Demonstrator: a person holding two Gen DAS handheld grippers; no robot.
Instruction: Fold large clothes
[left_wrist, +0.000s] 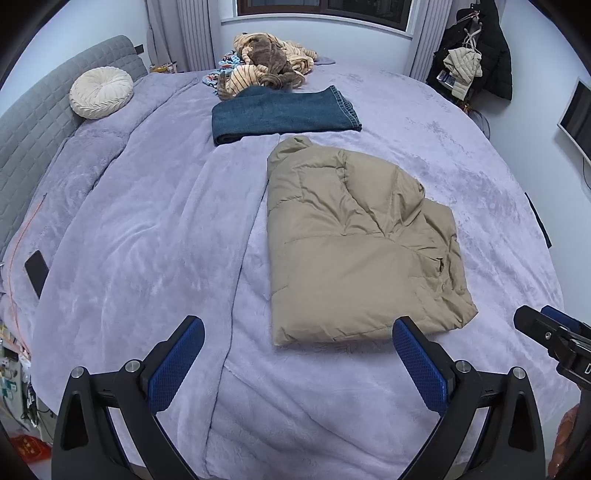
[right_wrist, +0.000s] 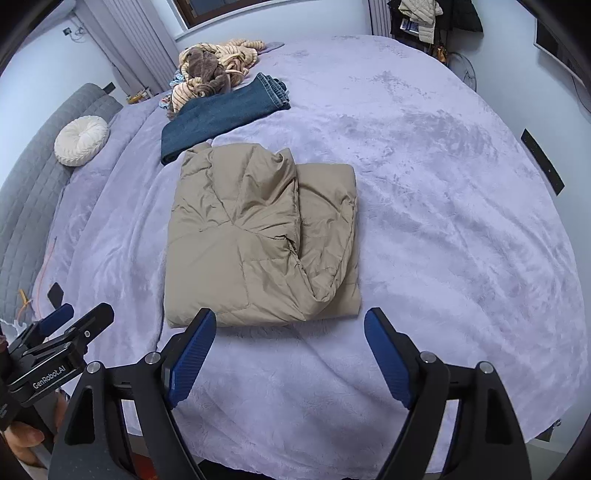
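"GenRobot.AI" on the left claw (right_wrist: 70, 325)

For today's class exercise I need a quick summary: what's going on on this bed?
A person holds two handheld grippers over a bed. The left gripper and right gripper are both open and empty. A tan puffer jacket lies folded on the lavender blanket, with folded jeans beyond it.

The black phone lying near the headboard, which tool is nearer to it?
Left. The left tool hovers open before the folded jacket, on the black phone side; the right tool, also open, is farther across the bed.
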